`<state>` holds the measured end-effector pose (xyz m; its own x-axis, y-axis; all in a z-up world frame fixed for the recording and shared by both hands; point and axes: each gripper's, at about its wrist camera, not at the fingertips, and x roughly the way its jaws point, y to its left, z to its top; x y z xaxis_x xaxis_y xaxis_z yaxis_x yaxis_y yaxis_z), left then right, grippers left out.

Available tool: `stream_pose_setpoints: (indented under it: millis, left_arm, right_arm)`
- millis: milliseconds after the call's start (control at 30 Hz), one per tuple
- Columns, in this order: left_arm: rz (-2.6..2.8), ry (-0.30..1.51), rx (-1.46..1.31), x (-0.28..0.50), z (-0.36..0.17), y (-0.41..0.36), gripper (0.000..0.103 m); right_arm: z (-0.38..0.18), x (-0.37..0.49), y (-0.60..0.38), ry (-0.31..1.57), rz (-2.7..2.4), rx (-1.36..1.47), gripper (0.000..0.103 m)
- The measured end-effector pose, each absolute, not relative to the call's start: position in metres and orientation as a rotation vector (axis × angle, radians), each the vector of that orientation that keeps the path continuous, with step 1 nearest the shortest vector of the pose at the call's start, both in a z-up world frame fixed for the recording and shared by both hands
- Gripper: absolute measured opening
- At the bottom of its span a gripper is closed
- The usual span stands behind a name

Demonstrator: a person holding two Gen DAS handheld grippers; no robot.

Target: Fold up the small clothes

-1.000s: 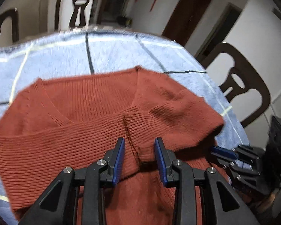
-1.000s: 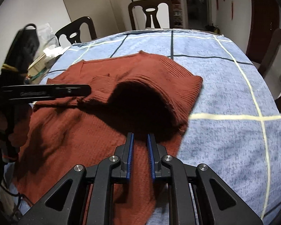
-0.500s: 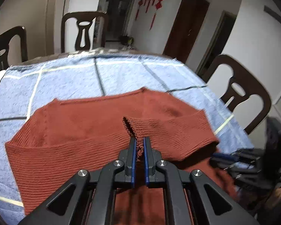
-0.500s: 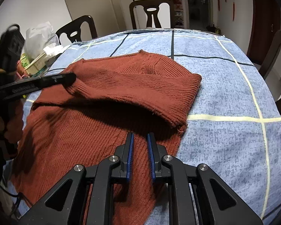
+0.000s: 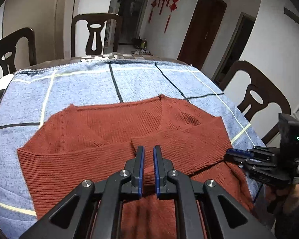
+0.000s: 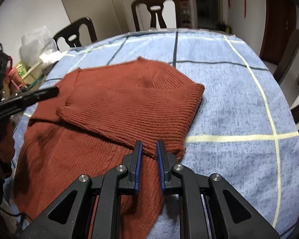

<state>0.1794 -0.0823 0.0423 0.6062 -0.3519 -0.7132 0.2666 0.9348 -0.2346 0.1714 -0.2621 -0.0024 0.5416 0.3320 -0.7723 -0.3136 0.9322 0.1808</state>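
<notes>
Two hand-held grippers are at work over one rust-red ribbed sweater (image 5: pixel 101 139), which lies spread on a blue checked tablecloth (image 5: pixel 79 87) with pale and dark lines. Three dark wooden chairs stand round the table in the left wrist view: one (image 5: pixel 95 33) at the far end, one (image 5: pixel 12 47) at the far left, one (image 5: pixel 257 93) on the right. One sleeve of the sweater is folded across the chest, its cuff end lying near the middle, and the knit shows fine ribs and a V neck. Left gripper (image 5: pixel 148 149) hovers just above the folded sleeve with a narrow gap between its blue pads, gripping nothing; right gripper (image 6: pixel 149 145) is likewise slightly parted at the sleeve's lower edge, cloth showing between its fingers
</notes>
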Motion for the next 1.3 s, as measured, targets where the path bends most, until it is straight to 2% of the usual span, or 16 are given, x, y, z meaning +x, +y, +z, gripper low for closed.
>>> stream_pose_setpoints:
  millis: [200,367,533,767,1000,1133,1300]
  left_arm:
    - [-0.389,0.935,-0.024,0.179,0.009,-0.101,0.011]
    - [-0.386,0.937,-0.004,0.177,0.016,-0.103,0.011]
    - [-0.321,0.858,-0.018,0.189,0.029,-0.092,0.012]
    - [-0.276,0.902,-0.003,0.204,0.01,-0.089,0.012]
    - [-0.222,0.876,0.016,0.171,0.015,-0.057,0.012]
    - [-0.182,0.844,-0.022,0.152,0.024,-0.026,0.012]
    - [-0.102,0.845,-0.052,0.138,0.018,0.009,0.012]
  right_arm:
    - [0.011,0.172,-0.269,0.887,0.365,0.006,0.015]
    - [0.003,0.198,-0.274,0.924,0.315,-0.018,0.015]
    - [0.007,0.219,-0.28,0.901,0.3,0.012,0.015]
    - [0.008,0.22,-0.277,0.909,0.288,-0.007,0.015]
    - [0.001,0.179,-0.263,0.889,0.343,-0.124,0.015]
    - [0.013,0.17,-0.267,0.866,0.343,-0.101,0.015]
    - [0.001,0.167,-0.267,0.889,0.344,-0.128,0.015]
